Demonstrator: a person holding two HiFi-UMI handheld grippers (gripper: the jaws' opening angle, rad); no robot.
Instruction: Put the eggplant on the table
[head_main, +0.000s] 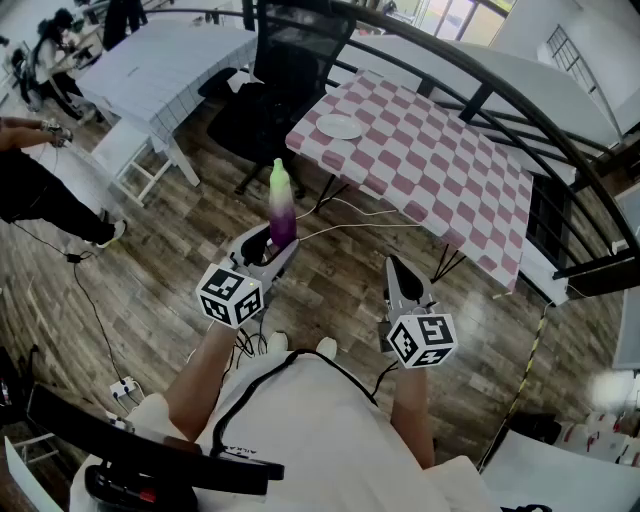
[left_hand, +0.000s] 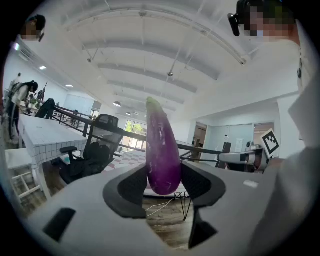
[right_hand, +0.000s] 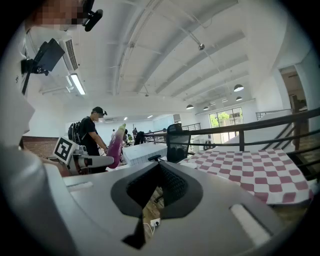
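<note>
A long purple eggplant (head_main: 282, 210) with a pale green top stands upright in my left gripper (head_main: 272, 250), whose pads press its lower end from both sides. In the left gripper view the eggplant (left_hand: 162, 152) fills the middle between the dark pads of that gripper (left_hand: 163, 184). My right gripper (head_main: 401, 276) hangs beside it over the wooden floor, its fingers together with nothing between them. The right gripper view shows its pads (right_hand: 172, 186) meeting at the tip. The table (head_main: 440, 160) with a pink and white checked cloth stands ahead, beyond both grippers.
A white plate (head_main: 339, 126) lies at the near left corner of the checked table. A black office chair (head_main: 285, 80) stands left of it. White tables (head_main: 165, 60) are further left, and a dark railing (head_main: 520, 100) runs behind. Cables lie on the floor (head_main: 350, 215).
</note>
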